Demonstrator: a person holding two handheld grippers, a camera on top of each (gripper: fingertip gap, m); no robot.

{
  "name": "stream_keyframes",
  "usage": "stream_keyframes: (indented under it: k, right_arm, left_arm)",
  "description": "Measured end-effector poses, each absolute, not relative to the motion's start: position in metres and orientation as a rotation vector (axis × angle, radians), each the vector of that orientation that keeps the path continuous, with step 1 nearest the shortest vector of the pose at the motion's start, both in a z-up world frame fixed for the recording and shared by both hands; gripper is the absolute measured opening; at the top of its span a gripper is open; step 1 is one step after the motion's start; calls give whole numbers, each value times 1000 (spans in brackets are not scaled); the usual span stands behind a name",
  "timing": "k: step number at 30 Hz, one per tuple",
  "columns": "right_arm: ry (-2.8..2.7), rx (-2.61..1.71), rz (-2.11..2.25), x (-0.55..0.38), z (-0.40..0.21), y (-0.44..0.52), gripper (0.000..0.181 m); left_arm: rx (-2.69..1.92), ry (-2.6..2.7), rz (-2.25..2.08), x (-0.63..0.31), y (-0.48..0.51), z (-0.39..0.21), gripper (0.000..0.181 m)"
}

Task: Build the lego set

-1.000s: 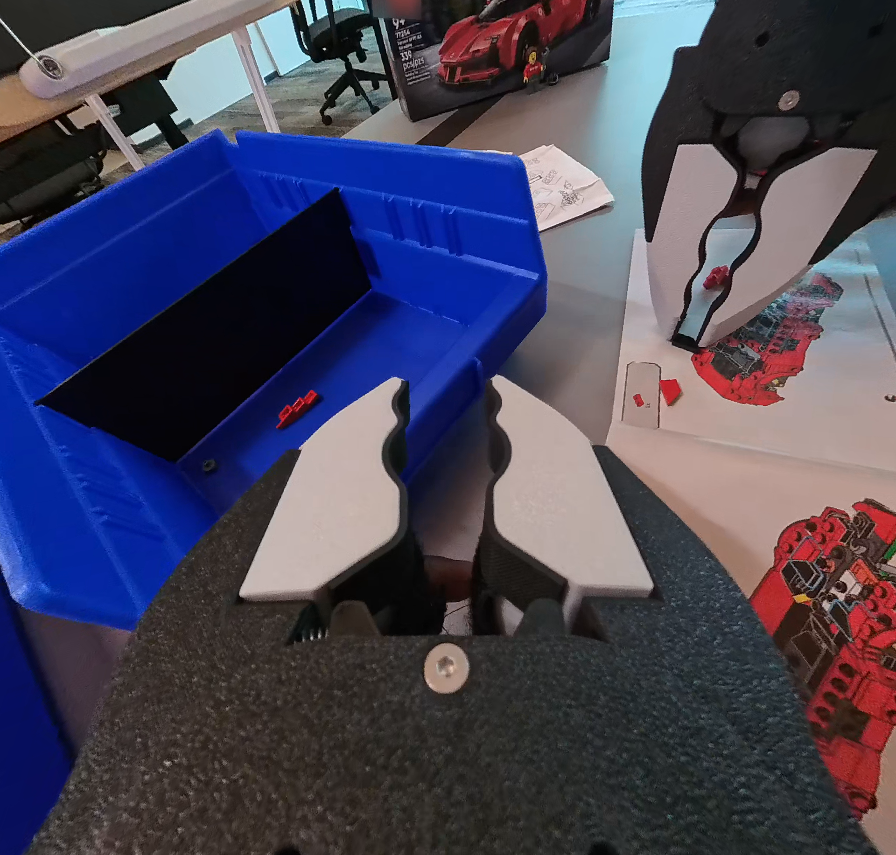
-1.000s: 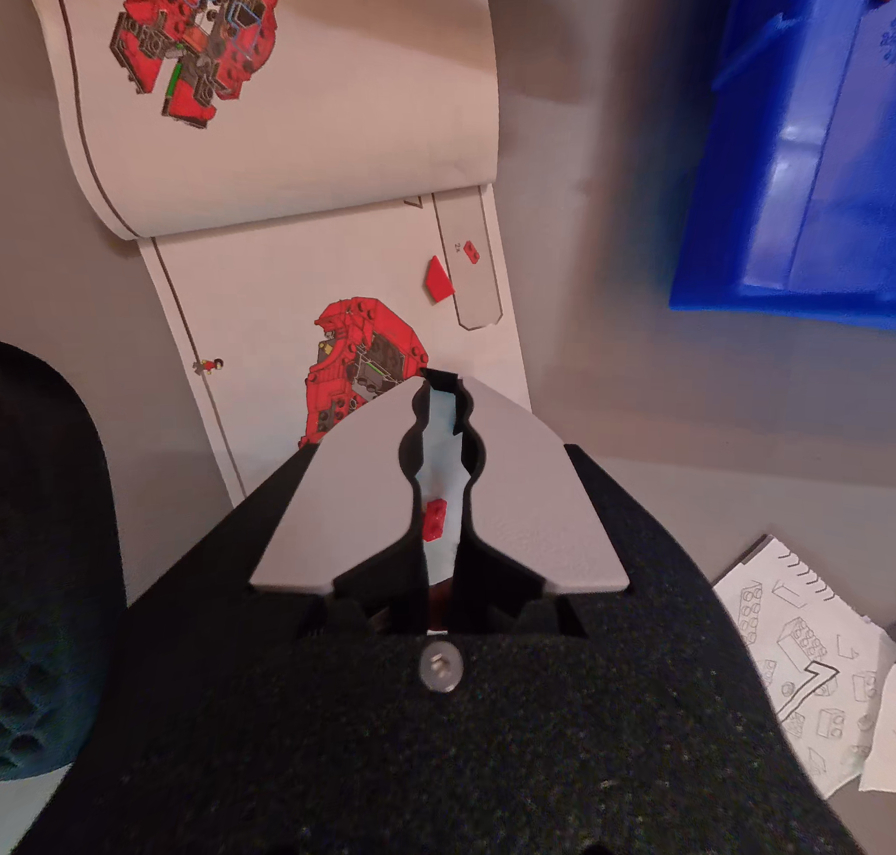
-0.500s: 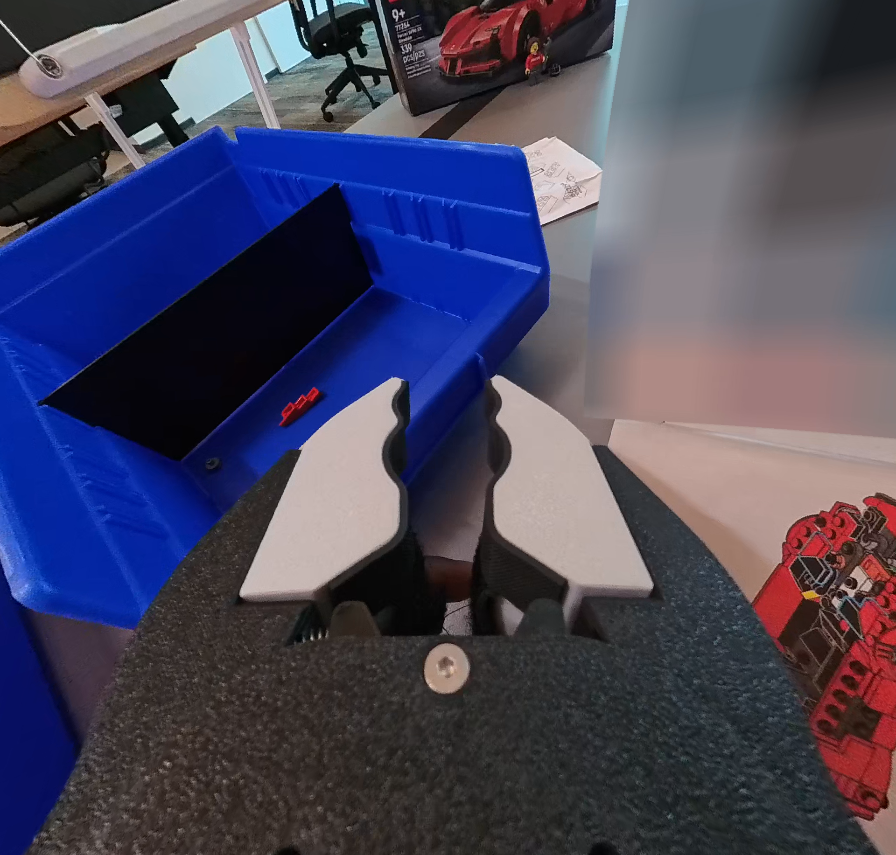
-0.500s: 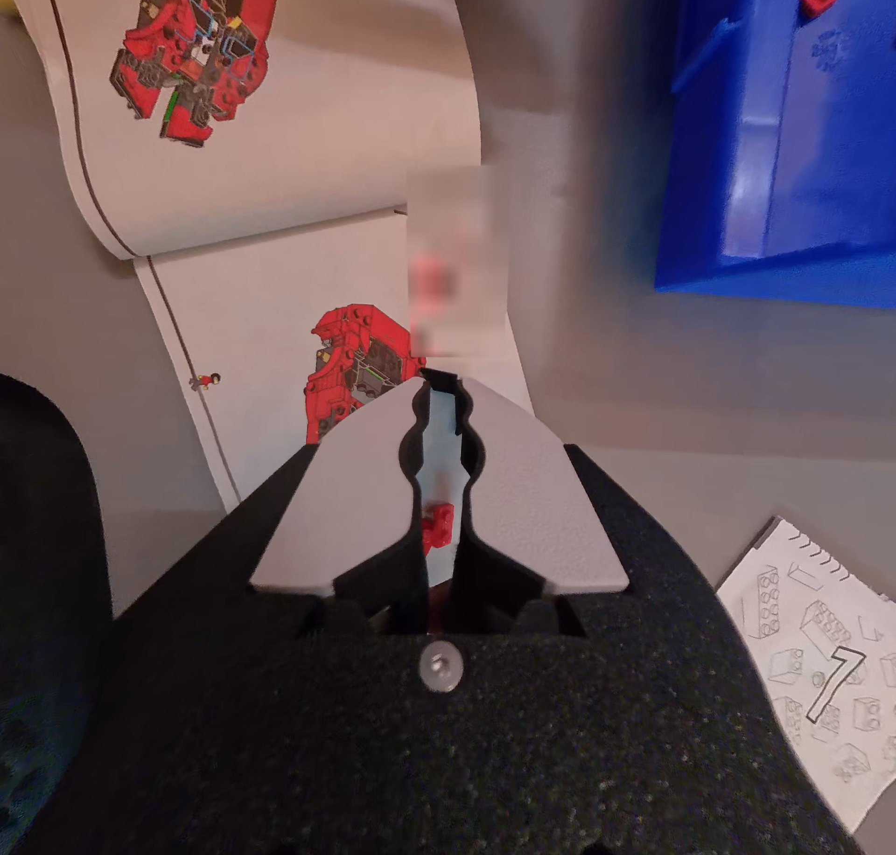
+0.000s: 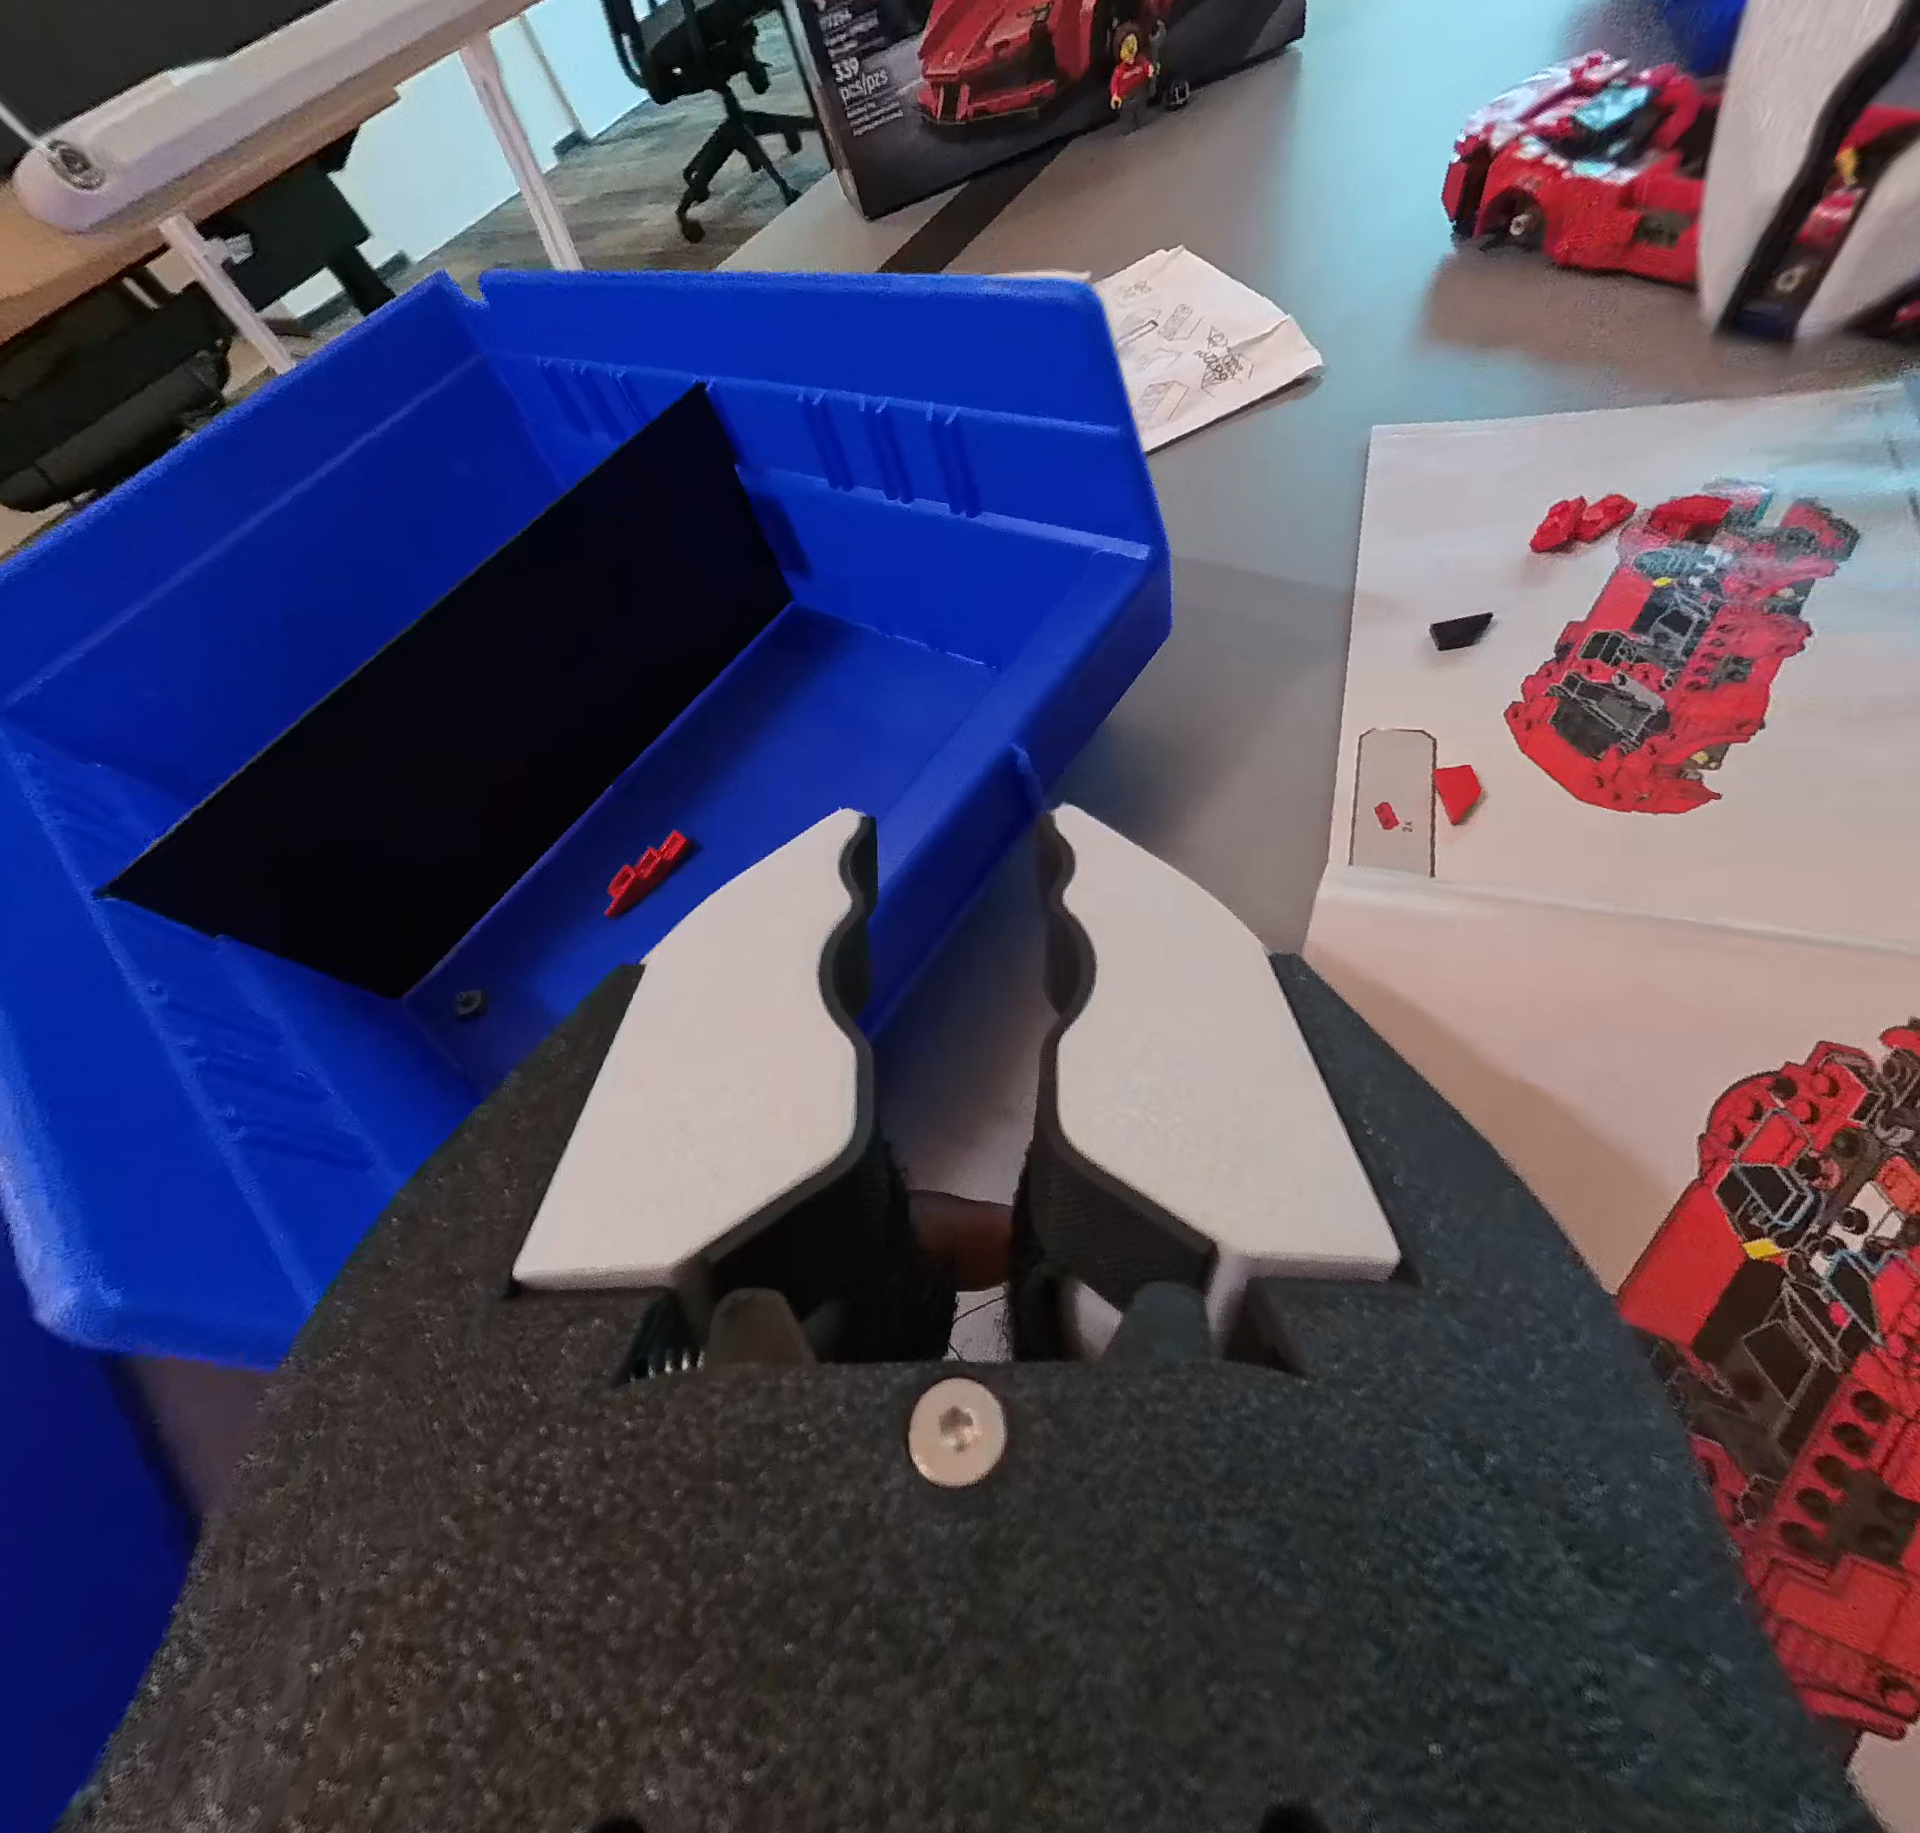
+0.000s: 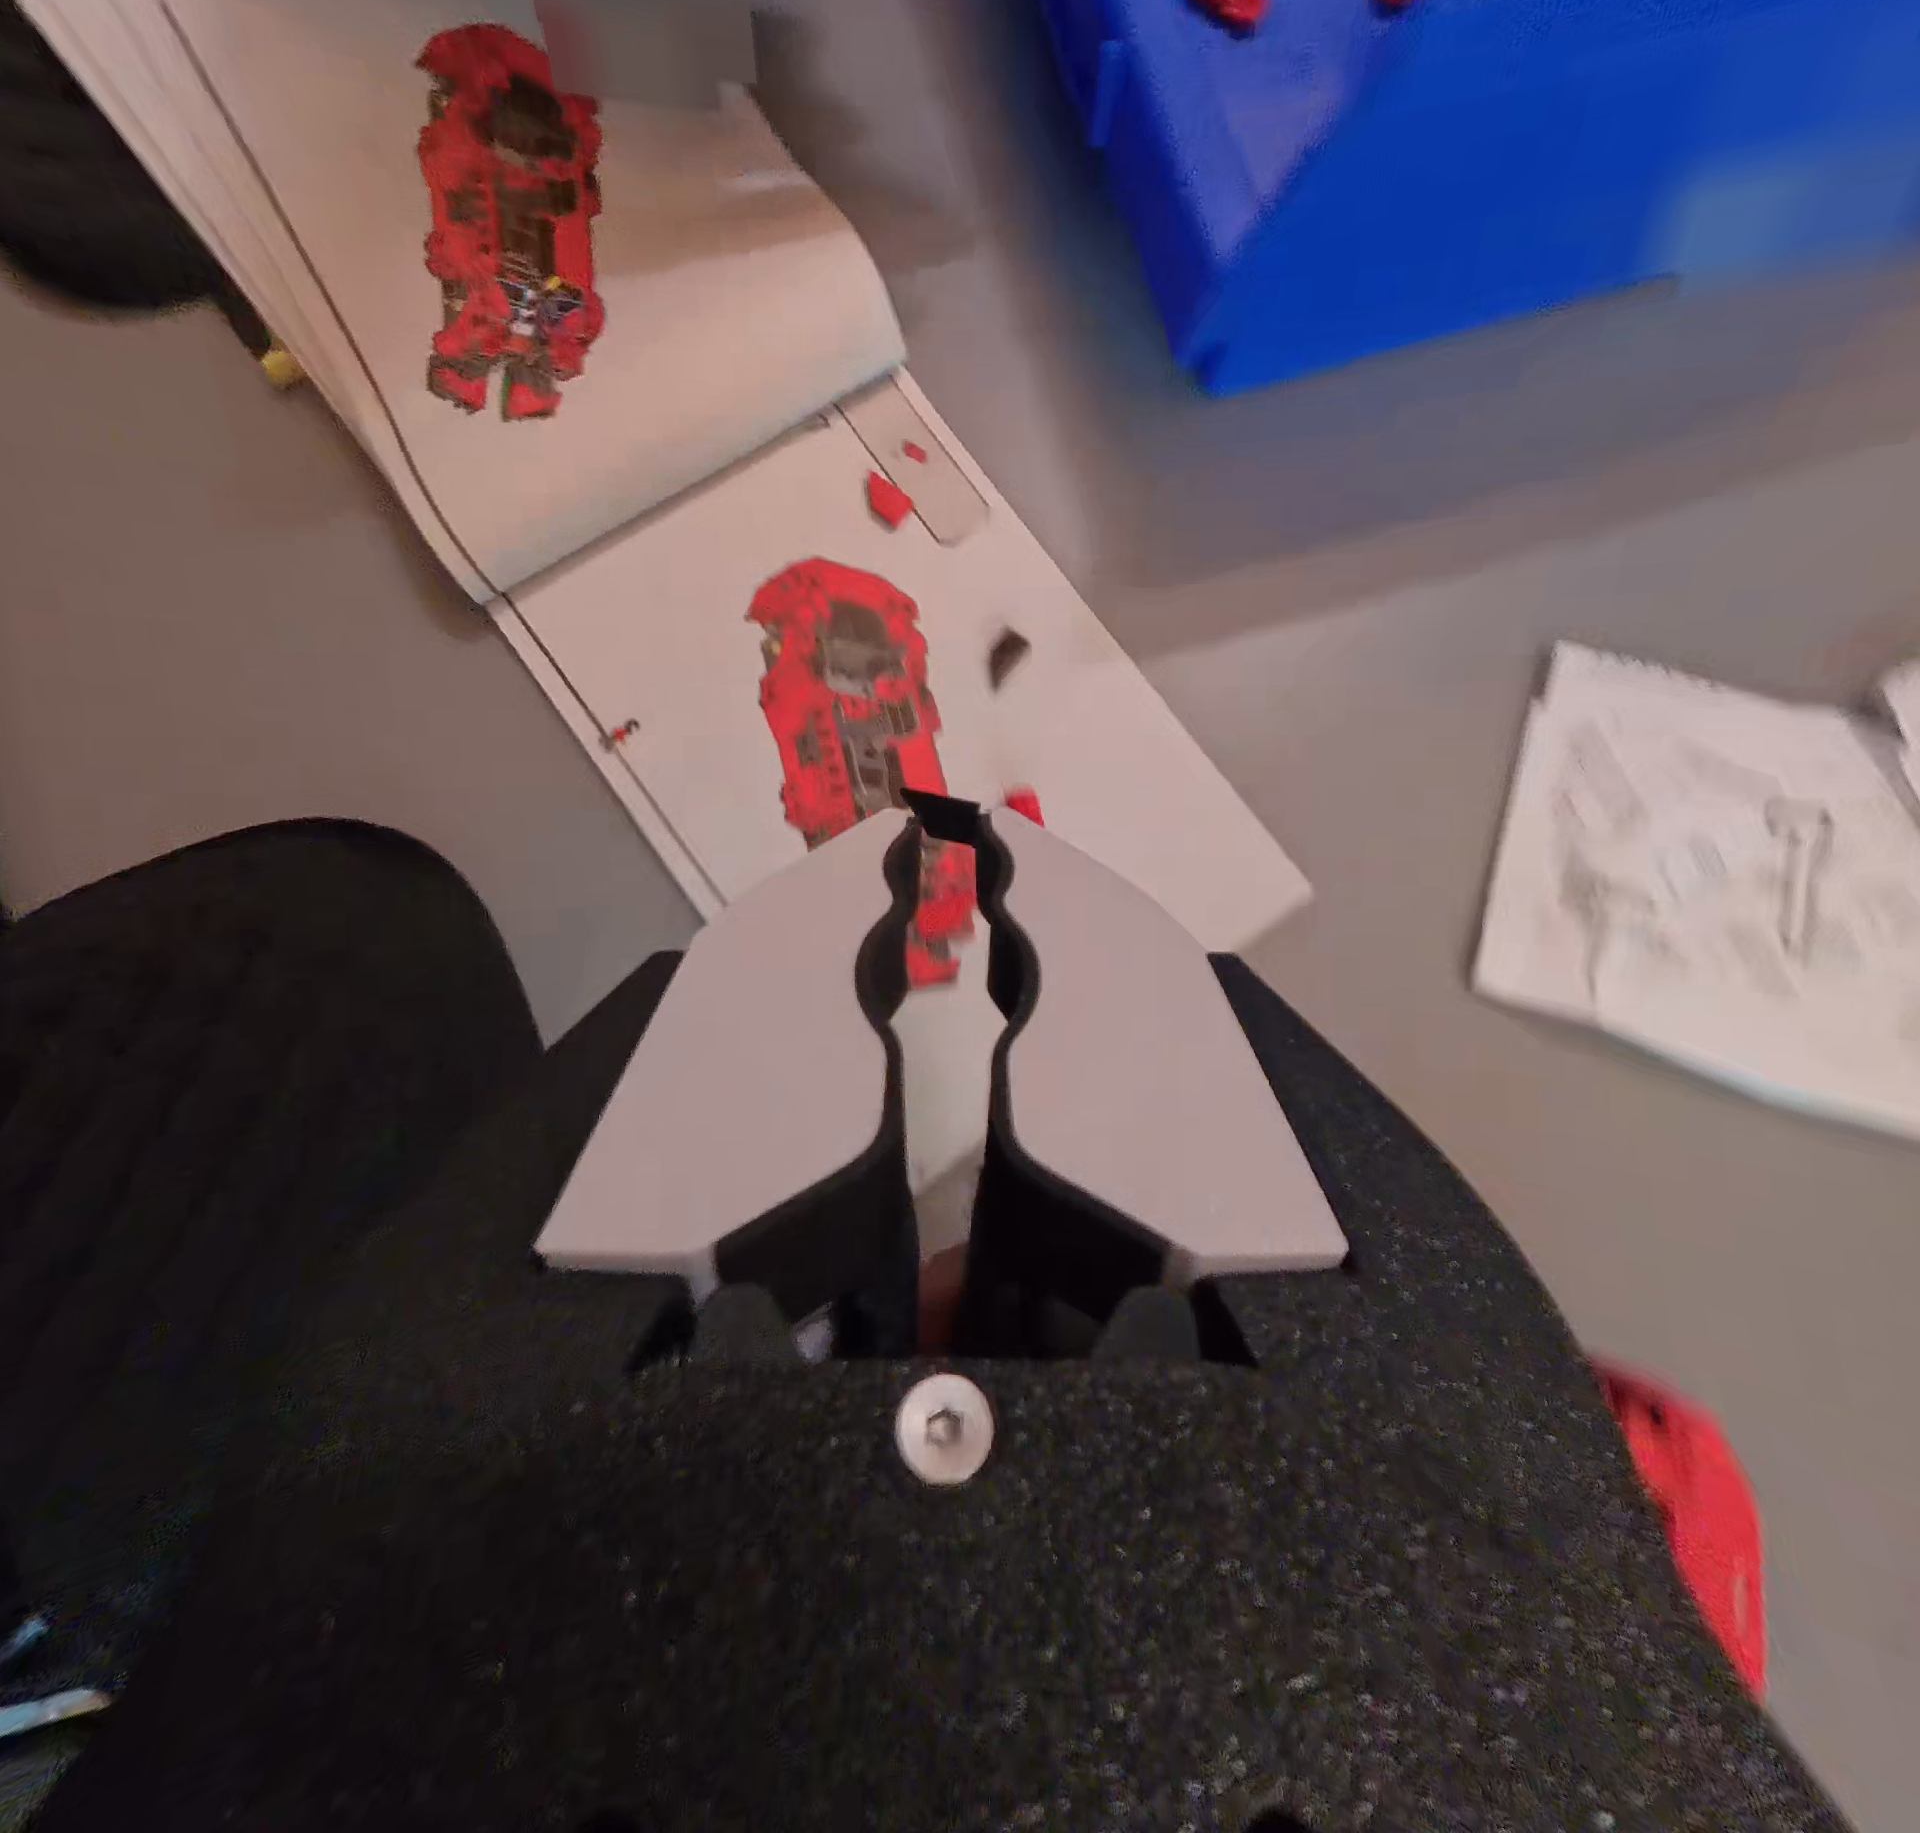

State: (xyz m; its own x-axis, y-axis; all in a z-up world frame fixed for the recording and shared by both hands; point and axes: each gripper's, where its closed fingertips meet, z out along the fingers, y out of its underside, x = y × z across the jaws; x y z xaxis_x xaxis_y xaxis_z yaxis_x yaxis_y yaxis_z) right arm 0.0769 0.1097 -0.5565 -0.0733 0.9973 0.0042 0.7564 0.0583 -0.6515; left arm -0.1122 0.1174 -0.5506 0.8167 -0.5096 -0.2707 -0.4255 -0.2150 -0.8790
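Observation:
My left gripper (image 5: pixel 951 843) is open and empty, at the near rim of a blue bin (image 5: pixel 1039 578) that holds a small red piece (image 5: pixel 646 874). My right gripper (image 6: pixel 943 815) is shut on a small black piece (image 6: pixel 940 815) above the open instruction booklet (image 6: pixel 1122 848). In the left wrist view the right gripper (image 5: pixel 1766 313) hangs over the part-built red car (image 5: pixel 1579 173) at the back right. On the booklet (image 5: pixel 1621 848) lie red pieces (image 5: pixel 1579 521), a black wedge (image 5: pixel 1460 630) and a red wedge (image 5: pixel 1455 794).
The set's box (image 5: pixel 1039 38) stands at the back of the grey table. A folded paper sheet (image 5: pixel 1205 349) lies behind the bin; it also shows in the right wrist view (image 6: pixel 1704 879). A second blue bin (image 6: pixel 1558 142) holds red pieces. Office chairs and desks stand beyond. Left tips to right tips: about 20 cm. From my right tips it is roughly 15 cm to the part-built red car (image 5: pixel 1579 173); from my left, 30 cm.
My right gripper has moved off the booklet toward the red car at the back right, blurring its view. The small red piece seen between its jaws earlier no longer shows. The left gripper stayed put.

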Motion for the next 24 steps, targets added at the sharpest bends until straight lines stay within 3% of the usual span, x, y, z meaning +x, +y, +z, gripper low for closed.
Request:
stream_keyframes:
  k: [5,15,24]
  right_arm:
    - [-1640,-1880,614,145,-550,121,10]
    - [-1196,-2113,256,258,-568,157,10]
    - [-1182,-2182,161,269,-594,188,10]
  left_arm:
    - [-1866,837,-197,-69,114,-546,28]
    - [-1848,1321,-483,108,97,-558,28]
    - [-2088,1431,-534,154,129,-590,21]
